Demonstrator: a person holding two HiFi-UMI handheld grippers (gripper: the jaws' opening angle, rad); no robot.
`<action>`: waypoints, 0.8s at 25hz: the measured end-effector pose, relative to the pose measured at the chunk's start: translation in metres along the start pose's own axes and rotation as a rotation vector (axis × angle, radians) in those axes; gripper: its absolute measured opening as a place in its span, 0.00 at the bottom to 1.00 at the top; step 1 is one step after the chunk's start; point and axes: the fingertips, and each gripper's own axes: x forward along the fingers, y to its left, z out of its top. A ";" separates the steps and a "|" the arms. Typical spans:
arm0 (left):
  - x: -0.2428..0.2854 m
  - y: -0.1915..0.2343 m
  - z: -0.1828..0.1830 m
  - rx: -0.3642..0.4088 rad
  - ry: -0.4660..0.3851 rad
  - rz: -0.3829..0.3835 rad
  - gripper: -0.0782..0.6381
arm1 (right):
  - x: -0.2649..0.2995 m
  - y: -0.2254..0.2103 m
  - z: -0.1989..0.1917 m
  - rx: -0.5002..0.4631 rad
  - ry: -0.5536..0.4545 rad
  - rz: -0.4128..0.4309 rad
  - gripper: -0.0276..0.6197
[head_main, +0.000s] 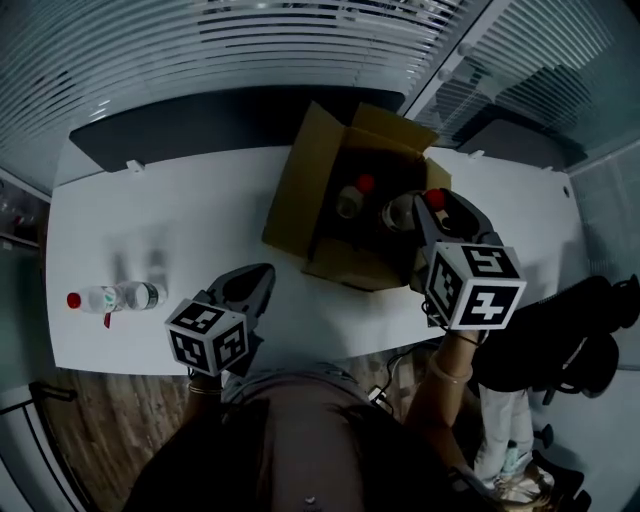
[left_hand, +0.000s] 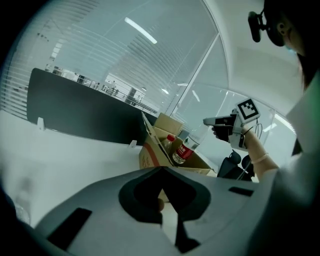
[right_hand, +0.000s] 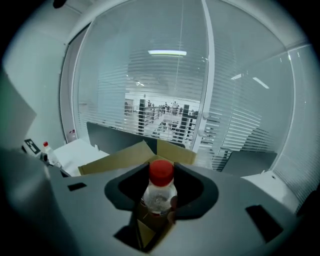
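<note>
My right gripper (head_main: 432, 207) is shut on a clear water bottle (head_main: 435, 198) with a red cap, gripping it just under the cap over the right side of an open cardboard box (head_main: 298, 190). In the right gripper view the bottle (right_hand: 160, 187) stands upright between the jaws. Two more bottles (head_main: 358, 192) stand inside the box. My left gripper (head_main: 262, 276) hovers over the white table (head_main: 180, 210) left of the box, jaws together with nothing between them. From the left gripper view, the held bottle (left_hand: 185, 150) hangs above the box (left_hand: 151, 155).
Another red-capped bottle (head_main: 112, 297) lies on its side near the table's left front edge. A dark panel (head_main: 200, 120) runs along the table's back edge. A black office chair (head_main: 560, 335) stands at the right. Glass walls with blinds surround the room.
</note>
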 end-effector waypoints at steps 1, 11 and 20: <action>-0.002 -0.004 -0.001 0.004 -0.007 -0.007 0.12 | -0.007 0.002 0.003 -0.001 -0.016 0.006 0.31; -0.032 -0.041 -0.017 0.042 -0.038 -0.037 0.12 | -0.082 0.032 0.030 -0.047 -0.167 0.071 0.30; -0.061 -0.064 -0.041 0.062 -0.062 -0.042 0.12 | -0.140 0.051 0.026 -0.064 -0.257 0.073 0.30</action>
